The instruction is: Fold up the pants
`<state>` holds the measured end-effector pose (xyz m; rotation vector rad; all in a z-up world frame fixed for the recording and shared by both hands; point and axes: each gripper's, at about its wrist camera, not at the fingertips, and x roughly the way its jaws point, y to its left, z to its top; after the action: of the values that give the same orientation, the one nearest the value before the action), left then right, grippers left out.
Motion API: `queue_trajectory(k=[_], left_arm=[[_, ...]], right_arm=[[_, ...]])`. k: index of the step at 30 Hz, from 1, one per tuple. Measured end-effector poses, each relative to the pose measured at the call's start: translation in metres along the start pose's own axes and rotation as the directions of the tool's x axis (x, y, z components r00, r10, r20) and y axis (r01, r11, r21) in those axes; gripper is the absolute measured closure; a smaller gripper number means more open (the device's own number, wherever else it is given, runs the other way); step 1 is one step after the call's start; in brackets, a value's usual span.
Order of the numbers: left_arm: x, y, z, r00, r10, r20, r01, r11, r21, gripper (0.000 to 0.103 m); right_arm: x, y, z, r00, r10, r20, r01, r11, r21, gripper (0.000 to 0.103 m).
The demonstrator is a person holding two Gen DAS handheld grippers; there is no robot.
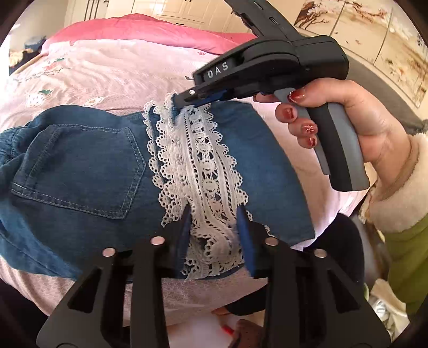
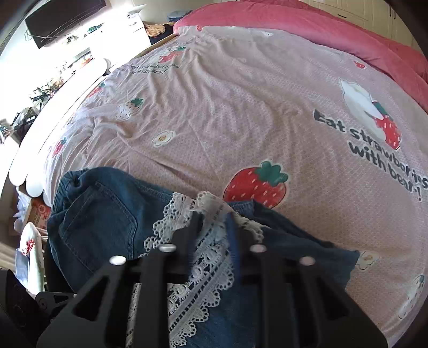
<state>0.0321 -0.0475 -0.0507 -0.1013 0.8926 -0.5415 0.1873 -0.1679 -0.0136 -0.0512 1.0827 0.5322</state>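
Note:
Blue denim pants (image 1: 85,171) with a back pocket and white lace cuffs (image 1: 206,171) lie folded on the pink bedspread (image 1: 88,80). My left gripper (image 1: 214,211) straddles the near end of the lace cuff, its blue fingers apart with lace between them. My right gripper (image 1: 184,103) pinches the far end of the lace cuff; a hand with red nails holds its handle. In the right wrist view the pants (image 2: 107,227) lie under the right gripper (image 2: 211,214), whose fingers sit on the lace cuff (image 2: 206,267).
The bedspread (image 2: 240,107) has strawberry prints and the text "Eat strawberries with bears". A pink quilt (image 2: 294,29) lies at the far side. A TV (image 2: 61,18) and cluttered white furniture stand left of the bed.

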Motion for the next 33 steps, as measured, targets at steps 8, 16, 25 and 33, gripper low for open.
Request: queue_trajectory(k=[8, 16, 25, 33], left_arm=[[-0.003, 0.005, -0.011, 0.999, -0.046, -0.014, 0.046, 0.998, -0.034, 0.094], [0.0, 0.006, -0.016, 0.998, -0.052, -0.037, 0.05, 0.998, -0.038, 0.094], [-0.011, 0.011, -0.015, 0.995, -0.091, -0.034, 0.09, 0.995, -0.038, 0.076], [-0.022, 0.022, -0.018, 0.998, -0.05, -0.041, 0.048, 0.998, -0.045, 0.056]], right_arm=[[-0.029, 0.021, 0.009, 0.994, 0.073, 0.078, -0.071, 0.997, -0.031, 0.101], [0.005, 0.026, 0.005, 0.997, 0.073, 0.005, -0.072, 0.997, -0.03, 0.097], [-0.056, 0.009, -0.018, 0.987, 0.116, 0.114, -0.117, 0.993, 0.003, 0.062], [-0.076, 0.017, -0.08, 0.987, 0.108, 0.119, -0.1, 0.992, -0.077, 0.055]])
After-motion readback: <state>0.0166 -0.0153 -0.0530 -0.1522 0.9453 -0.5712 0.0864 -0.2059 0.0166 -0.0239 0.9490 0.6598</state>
